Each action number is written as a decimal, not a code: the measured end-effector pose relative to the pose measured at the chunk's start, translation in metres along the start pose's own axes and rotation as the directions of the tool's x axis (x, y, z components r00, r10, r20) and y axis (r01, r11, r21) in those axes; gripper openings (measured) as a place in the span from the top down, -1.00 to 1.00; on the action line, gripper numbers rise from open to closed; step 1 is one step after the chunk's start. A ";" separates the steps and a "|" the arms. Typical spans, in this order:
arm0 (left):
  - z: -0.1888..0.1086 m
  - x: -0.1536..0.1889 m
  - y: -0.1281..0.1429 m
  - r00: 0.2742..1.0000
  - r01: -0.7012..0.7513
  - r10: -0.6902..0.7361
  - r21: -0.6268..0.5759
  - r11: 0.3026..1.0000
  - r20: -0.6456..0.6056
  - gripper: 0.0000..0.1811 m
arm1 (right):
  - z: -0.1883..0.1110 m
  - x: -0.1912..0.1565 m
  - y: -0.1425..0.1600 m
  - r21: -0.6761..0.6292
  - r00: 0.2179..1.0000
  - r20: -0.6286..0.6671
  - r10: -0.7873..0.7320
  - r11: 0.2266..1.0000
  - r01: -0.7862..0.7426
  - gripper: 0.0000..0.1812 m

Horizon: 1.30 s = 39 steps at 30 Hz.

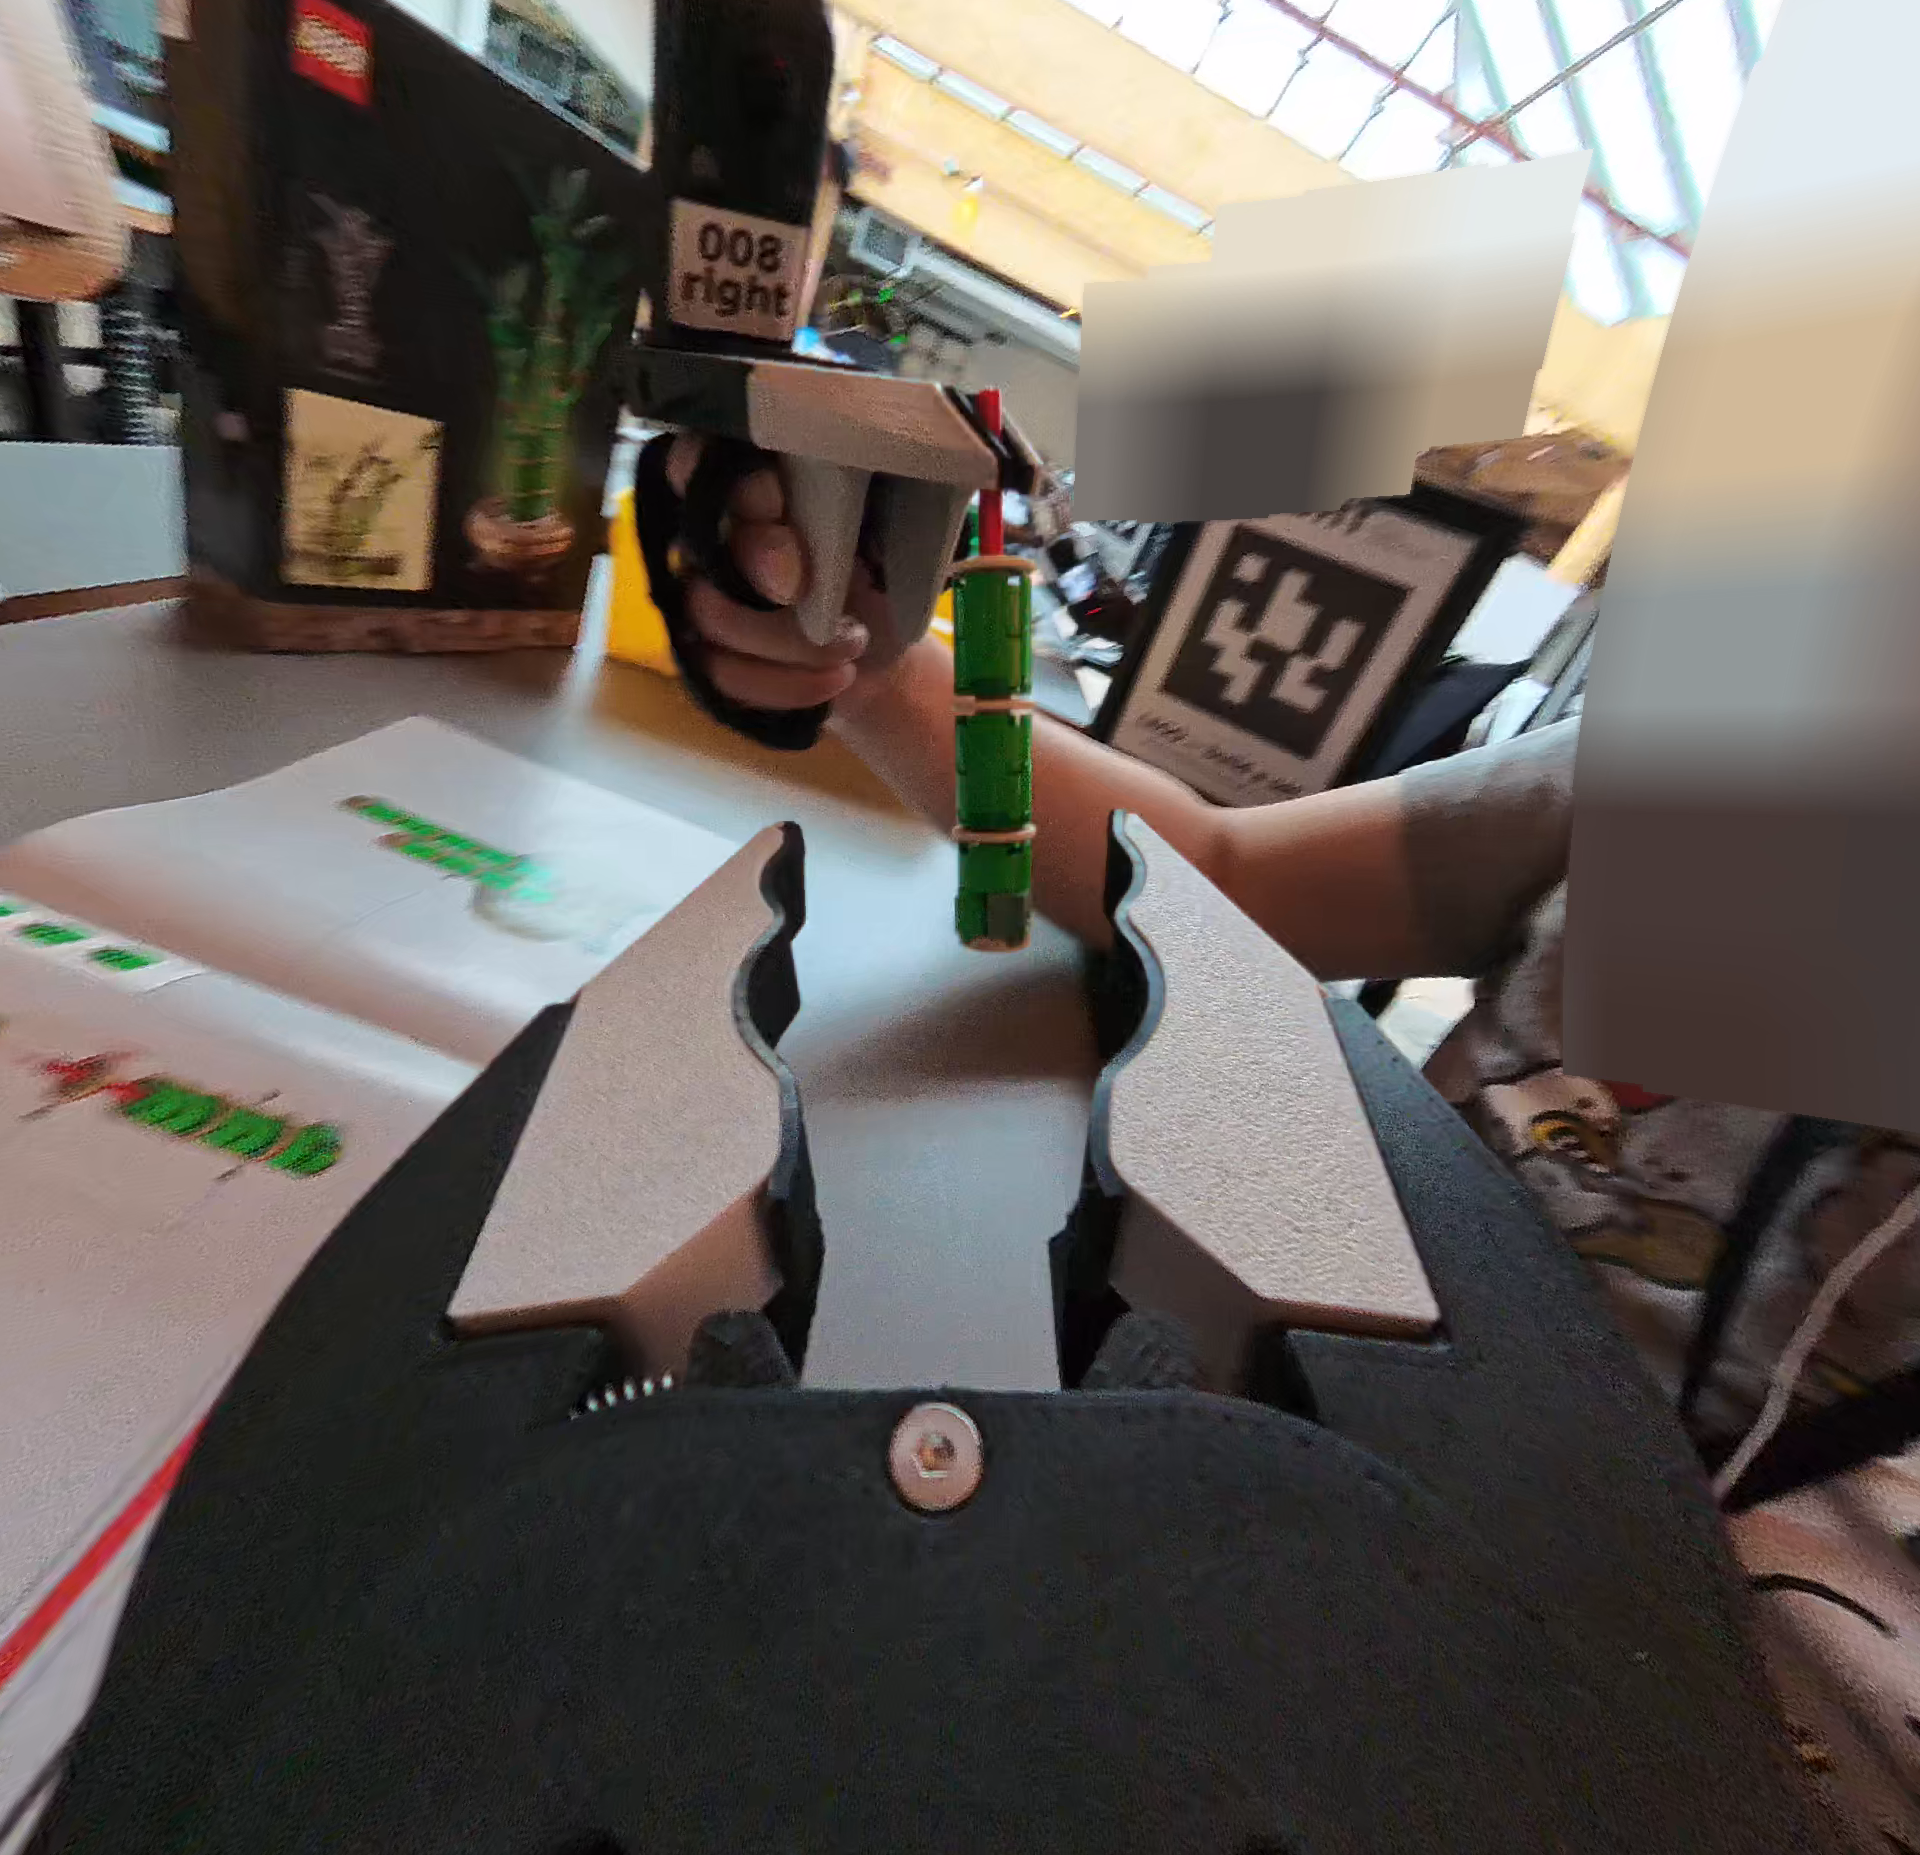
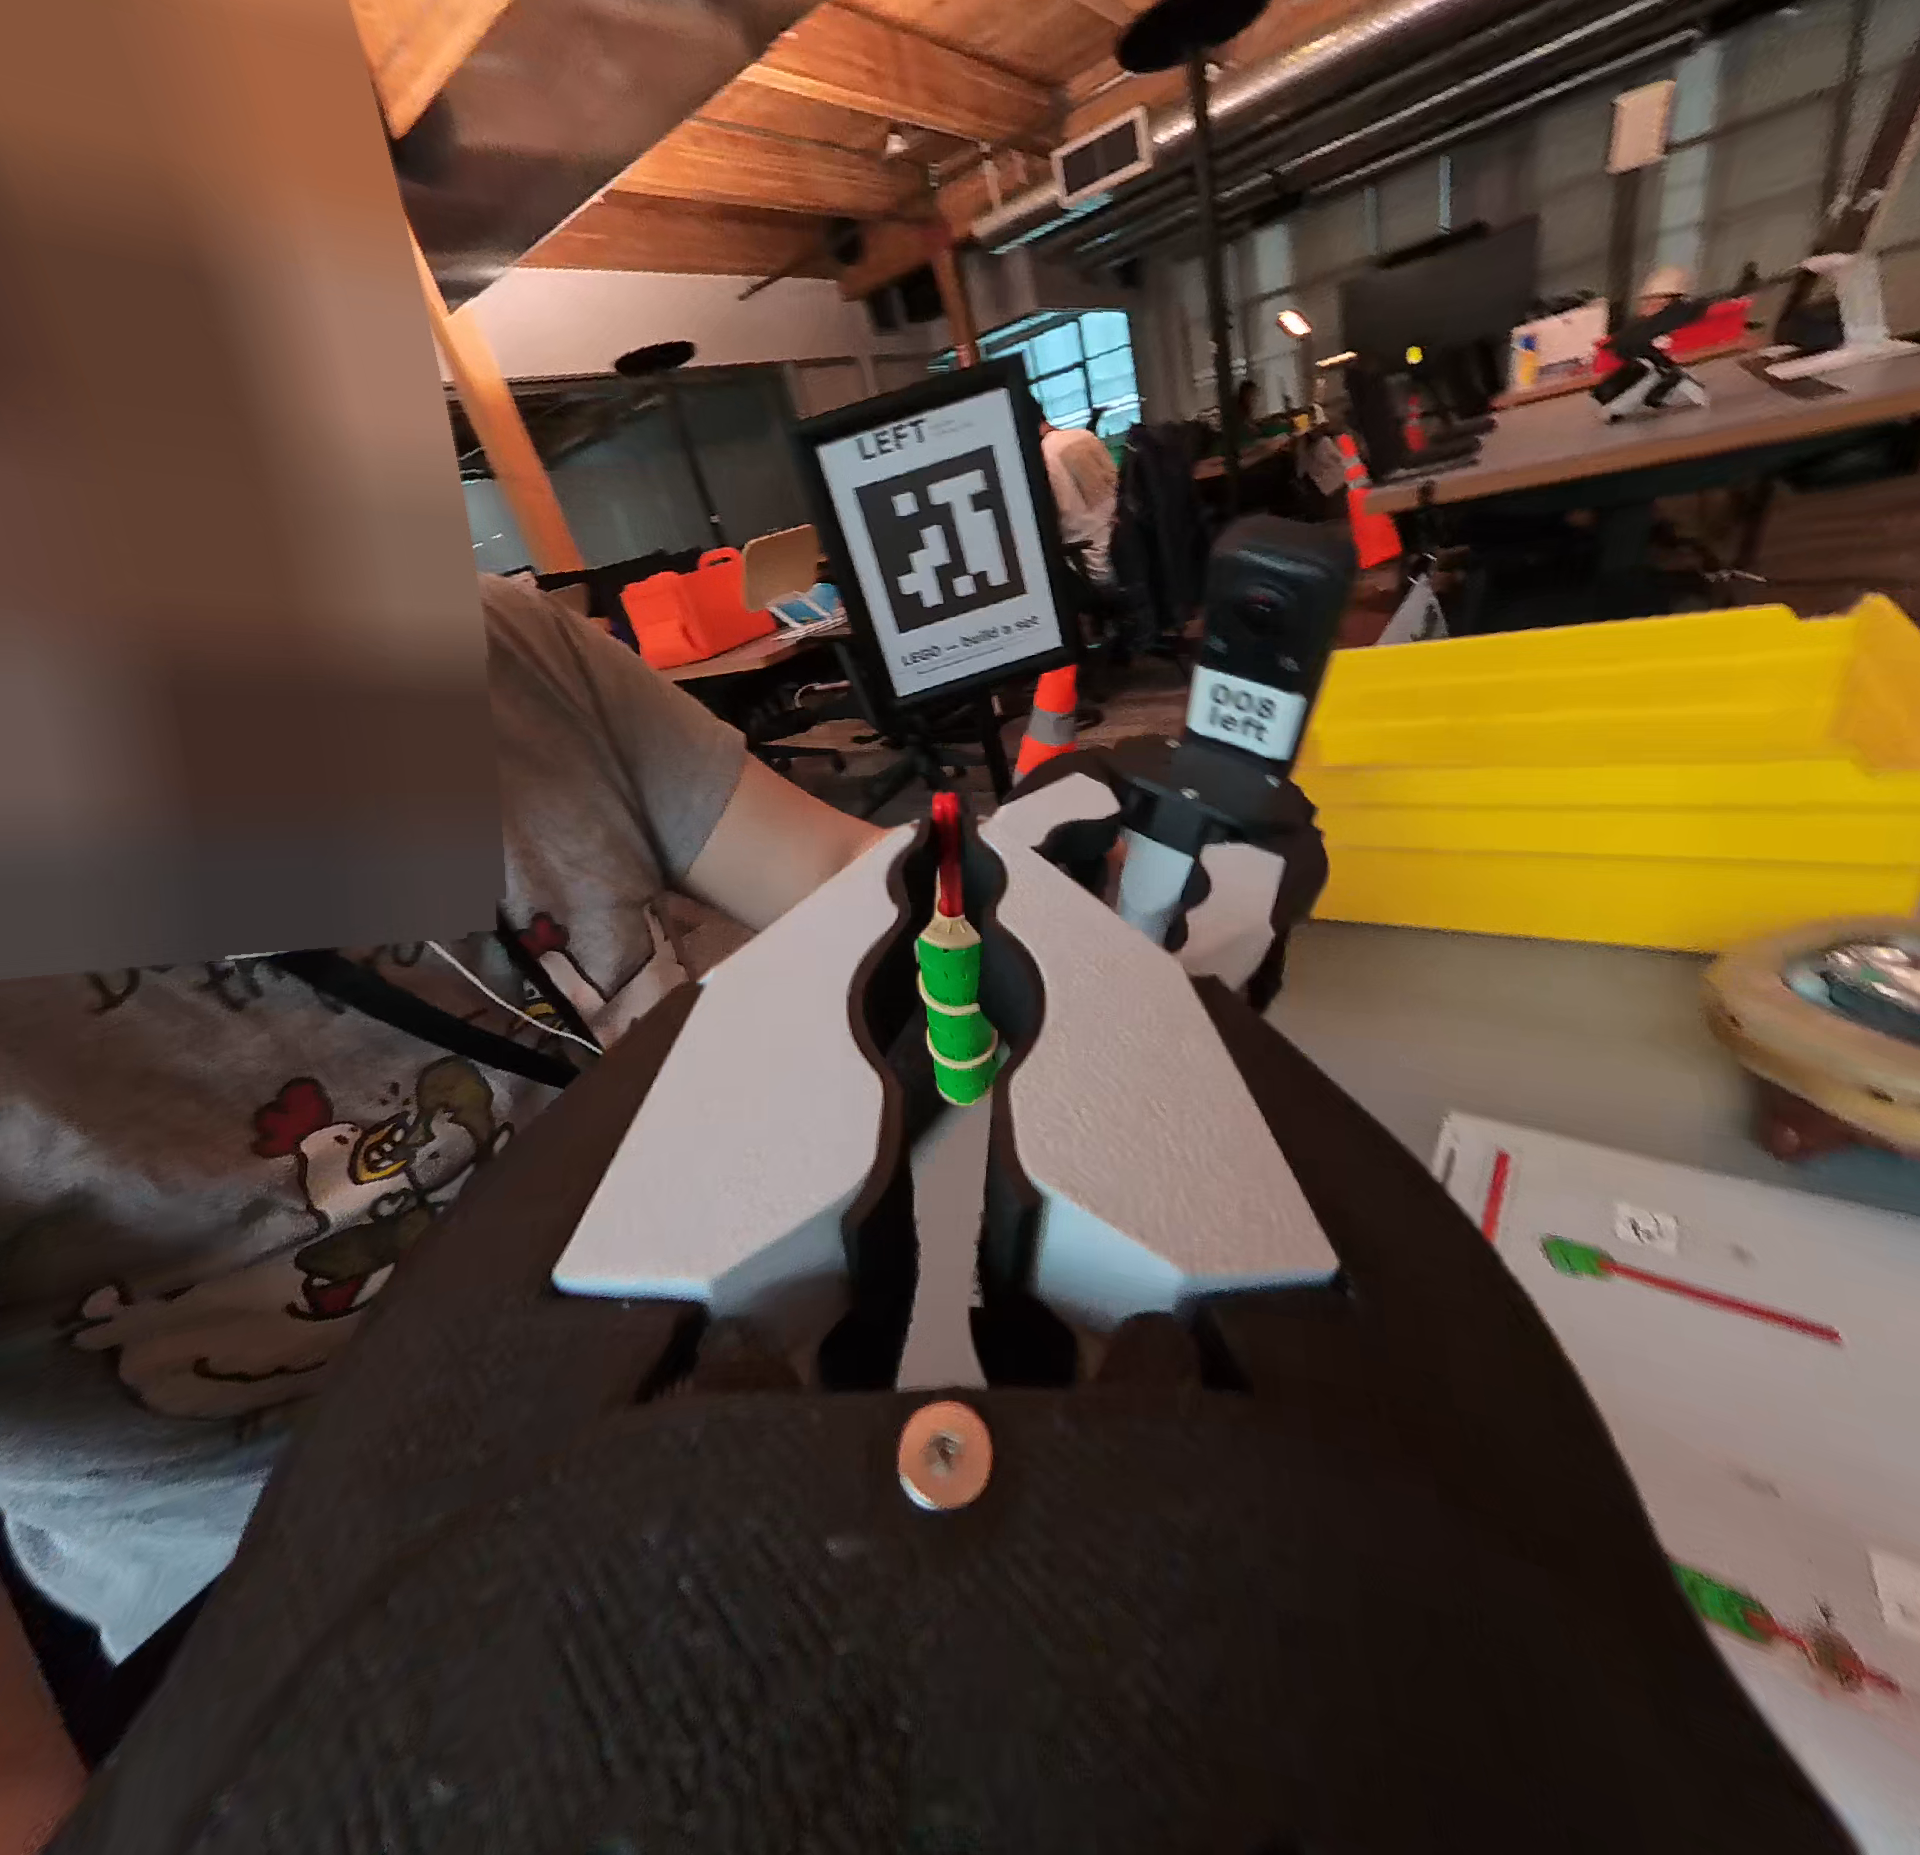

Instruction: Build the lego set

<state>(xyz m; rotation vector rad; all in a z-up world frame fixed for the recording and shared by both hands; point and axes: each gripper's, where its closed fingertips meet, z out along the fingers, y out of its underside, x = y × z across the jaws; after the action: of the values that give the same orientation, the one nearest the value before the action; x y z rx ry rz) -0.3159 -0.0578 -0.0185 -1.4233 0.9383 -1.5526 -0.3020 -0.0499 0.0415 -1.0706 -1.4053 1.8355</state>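
A green bamboo stalk (image 1: pixel 992 756) of stacked round segments with tan rings hangs upright on a red axle (image 1: pixel 988 475). My right gripper (image 1: pixel 992 434) is shut on the top of that axle and holds the stalk above the table. In the right wrist view the right gripper (image 2: pixel 948 837) pinches the red axle (image 2: pixel 945 865) with the green stalk (image 2: pixel 956 1021) below its fingertips. My left gripper (image 1: pixel 956 849) is open and empty, its fingers on either side of the stalk's lower end, just in front of it. The left gripper also shows in the right wrist view (image 2: pixel 1143 870).
An open instruction booklet (image 1: pixel 260 974) lies at the left of the grey table (image 1: pixel 935 1130); it also shows in the right wrist view (image 2: pixel 1714 1390). The dark set box (image 1: pixel 395 351) stands behind. A yellow bin (image 2: pixel 1610 766) and a round basket (image 2: pixel 1829 1026) sit at the right. A framed marker sign (image 1: pixel 1288 652) stands beyond. Spacing between my two grippers at the tips: around 7 centimetres.
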 end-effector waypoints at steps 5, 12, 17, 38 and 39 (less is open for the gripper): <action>0.007 0.022 0.011 0.992 0.011 -0.020 -0.072 0.997 -0.121 0.43 | 0.019 -0.012 -0.006 -0.020 0.996 0.009 -0.092 0.996 0.092 0.97; 0.008 0.008 0.018 0.991 -0.132 0.135 -0.135 0.982 0.019 0.83 | 0.020 -0.001 -0.007 -0.029 0.989 -0.073 -0.131 0.991 0.129 0.97; 0.001 -0.017 0.010 0.934 -0.253 0.281 -0.146 0.956 0.219 0.83 | 0.008 0.032 -0.013 0.010 0.965 -0.250 -0.079 0.996 0.085 0.75; -0.049 -0.071 -0.026 0.558 -0.388 0.417 -0.218 0.895 0.718 0.84 | -0.004 0.101 -0.017 0.354 0.709 -0.626 0.325 0.928 -0.114 0.81; -0.051 -0.071 -0.028 0.547 -0.393 0.420 -0.221 0.893 0.724 0.84 | -0.005 0.100 -0.018 0.368 0.712 -0.620 0.329 0.924 -0.107 0.82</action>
<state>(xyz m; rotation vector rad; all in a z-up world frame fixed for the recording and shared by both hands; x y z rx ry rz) -0.3665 0.0186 -0.0255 -1.5321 0.6798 -0.4700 -0.3489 0.0407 0.0341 -1.5733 -0.5507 1.4927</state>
